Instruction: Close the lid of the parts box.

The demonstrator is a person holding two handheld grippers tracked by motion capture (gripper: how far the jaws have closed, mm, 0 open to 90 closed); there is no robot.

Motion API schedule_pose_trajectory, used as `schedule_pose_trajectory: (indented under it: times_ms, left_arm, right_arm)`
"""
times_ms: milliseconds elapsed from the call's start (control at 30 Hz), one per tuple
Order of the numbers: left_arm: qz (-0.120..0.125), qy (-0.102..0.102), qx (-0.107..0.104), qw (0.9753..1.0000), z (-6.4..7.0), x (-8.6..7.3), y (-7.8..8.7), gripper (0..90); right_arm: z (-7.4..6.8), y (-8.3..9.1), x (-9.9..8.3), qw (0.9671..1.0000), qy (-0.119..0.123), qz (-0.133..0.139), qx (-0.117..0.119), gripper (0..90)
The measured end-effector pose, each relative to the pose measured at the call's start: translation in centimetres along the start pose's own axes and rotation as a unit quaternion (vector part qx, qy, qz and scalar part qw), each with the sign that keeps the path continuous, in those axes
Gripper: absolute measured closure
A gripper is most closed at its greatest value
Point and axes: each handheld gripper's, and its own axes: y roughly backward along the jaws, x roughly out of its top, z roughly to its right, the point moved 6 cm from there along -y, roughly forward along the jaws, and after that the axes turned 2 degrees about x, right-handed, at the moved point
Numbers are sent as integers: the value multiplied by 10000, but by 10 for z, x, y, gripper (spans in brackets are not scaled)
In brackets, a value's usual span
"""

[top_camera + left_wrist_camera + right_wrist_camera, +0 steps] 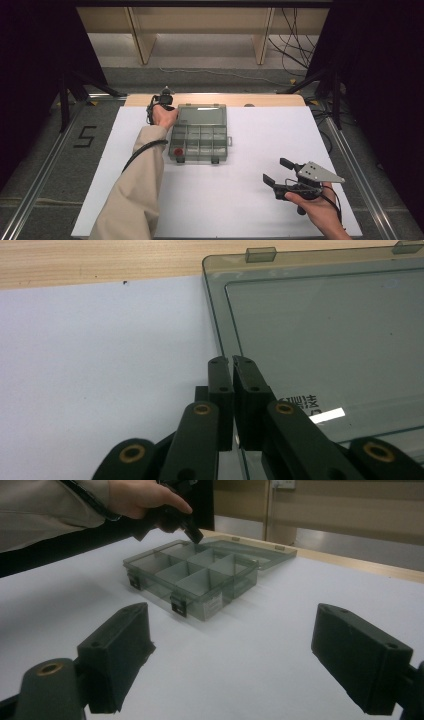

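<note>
— Trouble could be brewing at the left tongs (231,360): they're pinching shut on the lid (320,335) of the organiser box (199,139), right at its near-left edge, with the lid lying flat beyond the tray.

— And the right tongs (276,172)?

— Hanging wide open, holding nothing, well apart from the box, over bare counter (240,200).

— So nothing is bracing the tray.

— Exactly. I'm thinking that as the lid is swinging over, that thin edge could be slipping out of the pinch, or the whole box could be skidding or tipping, jolting the small red piece (178,151) sitting in the corner compartment on the left tongs' side.
</note>
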Motion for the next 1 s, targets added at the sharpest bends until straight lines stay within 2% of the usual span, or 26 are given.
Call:
schedule_pose_trajectory:
  times_ms: [167, 300, 367, 433, 500, 533, 600, 633, 667, 700, 733, 867, 1000]
  left_arm:
    - [14, 67, 49, 10000, 1, -1, 1, 886]
    - [230, 114, 91, 9996, 4, 0, 3, 897]
    - [432, 190, 100, 9988, 6, 1, 2, 898]
    - [373, 270, 85, 9989, 7, -1, 5, 899]
    - [488, 358, 54, 9982, 8, -1, 5, 900]
    - [621, 404, 40, 9972, 7, -2, 6, 900]
    - [624, 430, 57, 9971, 7, -3, 8, 900]
    - [658, 417, 52, 9969, 7, -3, 9, 900]
    - [715, 300, 38, 9970, 5, -4, 10, 900]
    - [783, 353, 57, 9963, 6, -5, 10, 900]
    - [795, 322, 52, 9963, 5, -6, 11, 900]
    - [967, 461, -21, 9942, 3, -9, 12, 899]
    - [1089, 465, -72, 9929, 2, -11, 14, 899]
  right_arm:
    - [0, 0, 0, 10000, -5, 1, -4, 166]
    - [1, 1, -1, 10000, 49, -41, -54, 167]
    - [1, -1, 0, 10000, 27, 24, -18, 167]
    - [1, 0, 0, 10000, 27, 26, -23, 167]
    - [3, 0, -1, 9999, 72, -20, -97, 167]
    - [3, 0, -1, 10000, 46, -36, -75, 167]
    - [3, 0, -1, 9999, 50, -34, -85, 167]
    - [3, 0, -1, 10000, 2, -50, -84, 167]
    - [3, 0, -1, 10000, 2, -50, -84, 167]
    - [3, 0, -1, 10000, -26, -13, -30, 167]
    - [5, 3, -2, 9997, 66, -185, -114, 167]
    - [8, -1, -2, 10000, -8, 34, -76, 167]
    - [10, -1, -2, 9999, -33, -30, -136, 168]
